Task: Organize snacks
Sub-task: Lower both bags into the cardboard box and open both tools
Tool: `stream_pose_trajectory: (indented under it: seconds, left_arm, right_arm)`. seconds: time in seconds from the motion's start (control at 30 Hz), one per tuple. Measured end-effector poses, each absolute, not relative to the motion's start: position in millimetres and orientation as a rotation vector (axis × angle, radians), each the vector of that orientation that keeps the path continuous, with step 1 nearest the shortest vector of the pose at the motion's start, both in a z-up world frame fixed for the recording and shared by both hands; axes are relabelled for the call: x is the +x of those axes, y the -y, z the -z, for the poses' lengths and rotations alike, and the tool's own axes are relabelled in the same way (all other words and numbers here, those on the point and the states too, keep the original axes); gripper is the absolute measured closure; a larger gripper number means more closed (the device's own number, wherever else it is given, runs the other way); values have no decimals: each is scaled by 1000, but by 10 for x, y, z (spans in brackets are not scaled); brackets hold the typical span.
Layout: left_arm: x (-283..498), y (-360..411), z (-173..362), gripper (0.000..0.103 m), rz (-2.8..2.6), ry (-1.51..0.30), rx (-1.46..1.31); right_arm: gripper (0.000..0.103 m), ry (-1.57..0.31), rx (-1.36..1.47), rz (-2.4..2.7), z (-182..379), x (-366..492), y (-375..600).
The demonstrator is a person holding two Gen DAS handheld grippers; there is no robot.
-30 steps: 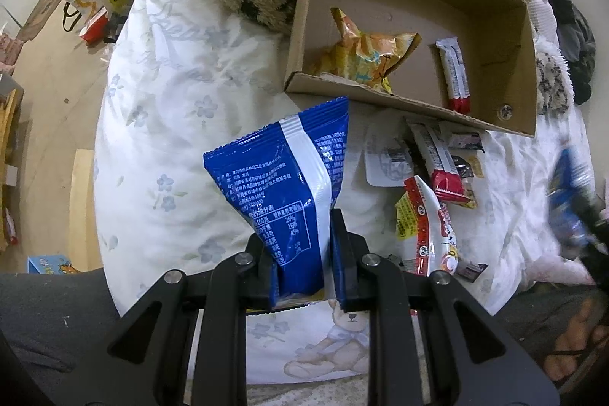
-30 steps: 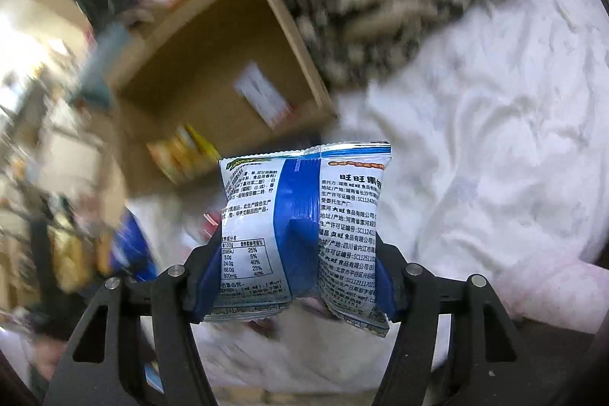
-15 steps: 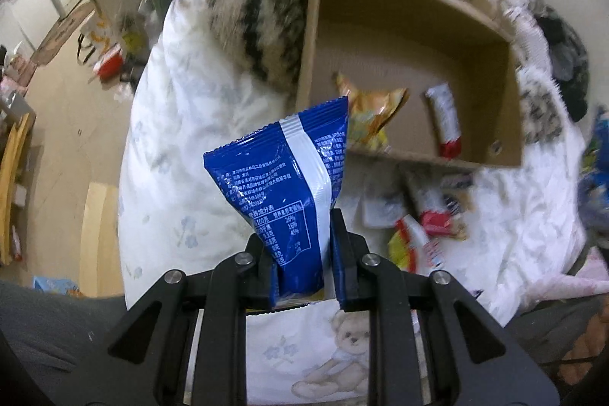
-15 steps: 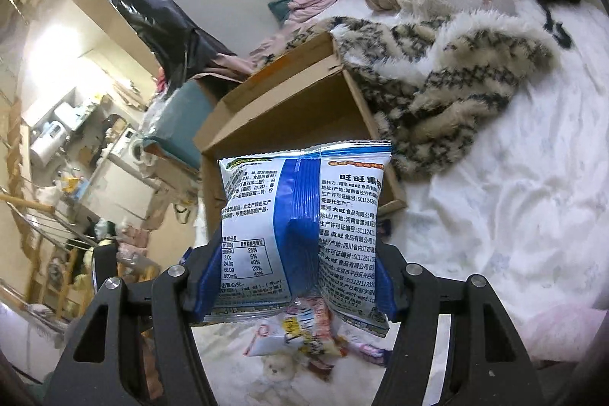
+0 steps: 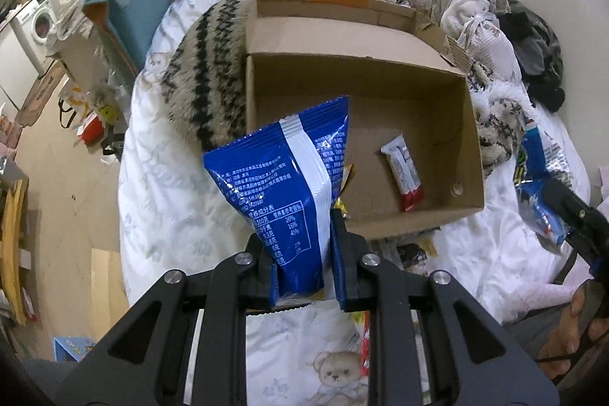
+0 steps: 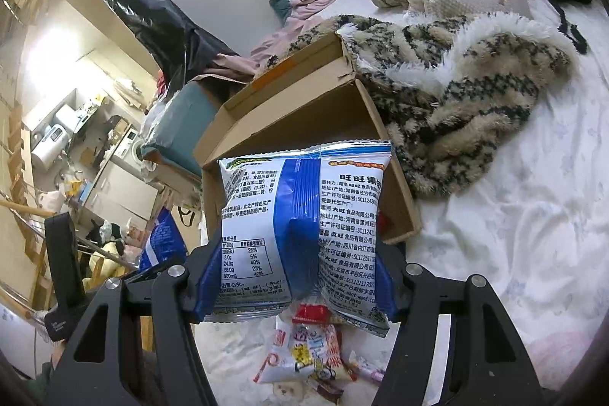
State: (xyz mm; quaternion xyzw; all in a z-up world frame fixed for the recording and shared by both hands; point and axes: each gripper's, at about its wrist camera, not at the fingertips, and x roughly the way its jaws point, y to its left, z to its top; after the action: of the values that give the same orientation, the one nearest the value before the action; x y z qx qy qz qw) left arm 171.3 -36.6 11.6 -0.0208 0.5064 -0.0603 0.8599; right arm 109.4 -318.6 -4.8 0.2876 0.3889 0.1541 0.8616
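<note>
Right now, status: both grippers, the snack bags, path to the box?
Left gripper shut on dark blue bag. Right gripper shut on blue-white bag. Cardboard box ahead, open, red-white bar inside. Nothing blocking; loose snacks below.

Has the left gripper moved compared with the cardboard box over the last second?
Yes. The left gripper, shut on the blue snack bag, has pulled back and tilted up: the cardboard box sits lower in view.

Sharp frames, fisheye-bent edges; glare, perhaps lamplight, far left.
</note>
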Motion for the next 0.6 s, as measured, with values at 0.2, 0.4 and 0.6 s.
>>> stream_pose_trajectory:
  seconds: [0.2,0.4,0.6]
  left_arm:
    - [1985,564,-128,85,156,-1052,-5]
    - [2272,783,-40,85,179,-1060,21]
    - [2402,849,193,85,183,-1081,21]
  right_arm:
    - [36,-835,544,-323,56,1397,3103]
    - [36,-865,514,-310,150,1735,3089]
    - [36,-909,485,-282,308,1986,3084]
